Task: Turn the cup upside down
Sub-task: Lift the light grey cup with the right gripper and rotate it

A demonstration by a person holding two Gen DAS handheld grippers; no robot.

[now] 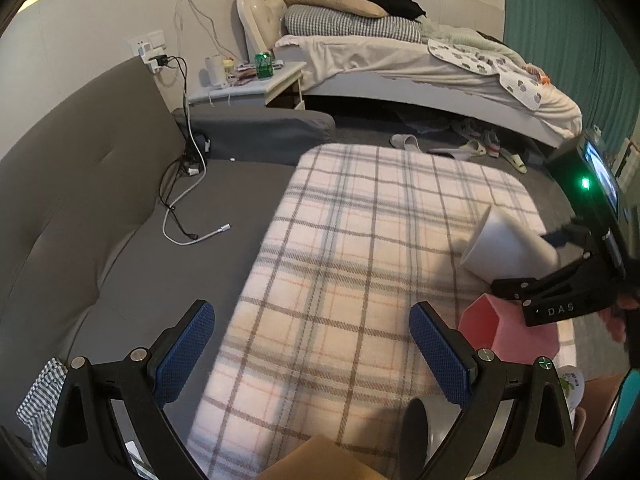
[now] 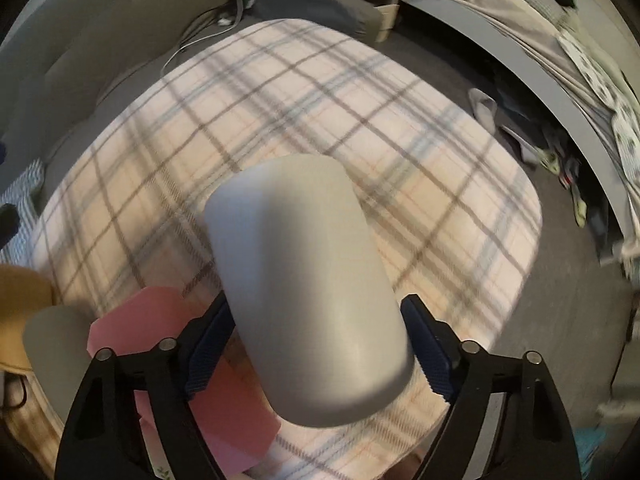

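Observation:
A white cup (image 1: 506, 246) is held tilted, nearly on its side, above the plaid cloth (image 1: 360, 240) at the right. My right gripper (image 1: 556, 268) is shut on it. In the right wrist view the cup (image 2: 308, 296) fills the space between the blue pads (image 2: 430, 360) of my right gripper (image 2: 316, 352), its far end pointing away from the camera. My left gripper (image 1: 312, 356) is open and empty, low over the near edge of the cloth.
A pink hexagonal cup (image 1: 508, 332) stands on the cloth below the right gripper, also in the right wrist view (image 2: 192, 360). A grey sofa (image 1: 80, 184) with cables (image 1: 180, 208) lies left. A bed (image 1: 420, 64) and slippers (image 1: 404, 142) are behind.

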